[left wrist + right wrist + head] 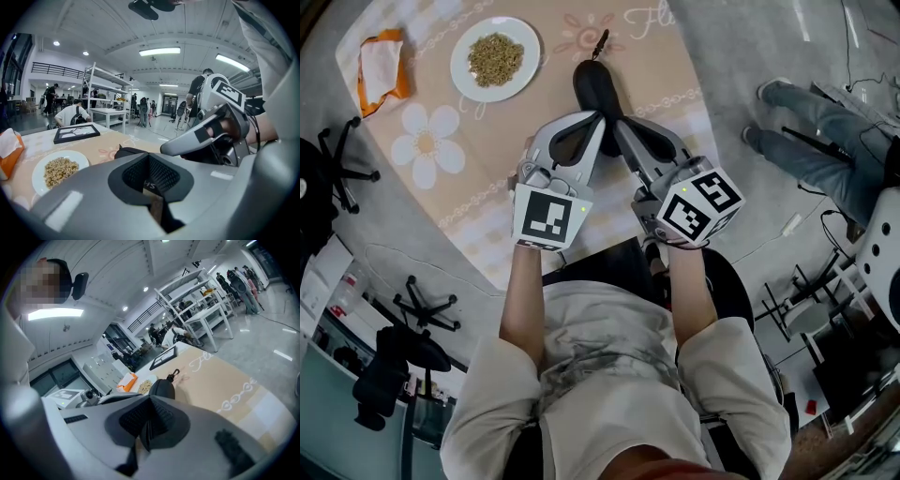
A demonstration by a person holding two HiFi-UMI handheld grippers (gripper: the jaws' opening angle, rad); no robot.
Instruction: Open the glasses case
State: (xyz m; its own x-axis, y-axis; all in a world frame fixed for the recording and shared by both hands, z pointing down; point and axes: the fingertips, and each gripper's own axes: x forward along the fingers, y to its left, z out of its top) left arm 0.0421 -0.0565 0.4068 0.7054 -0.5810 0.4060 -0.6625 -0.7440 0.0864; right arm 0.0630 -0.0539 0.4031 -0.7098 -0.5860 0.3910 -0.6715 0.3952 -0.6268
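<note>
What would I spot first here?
The grey left hand-held gripper and right hand-held gripper, both shut, meet tip to tip at the near end of a black oval glasses case on the beige flowered tablecloth. Up left sits a round white plate of brown grains.

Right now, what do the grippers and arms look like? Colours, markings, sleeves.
The left gripper and right gripper have pale grey shells with black ribbed pads. Each carries a white cube with black square markers and a small green light: left cube, right cube. No cables show. The person wears a light short-sleeved shirt.
</note>
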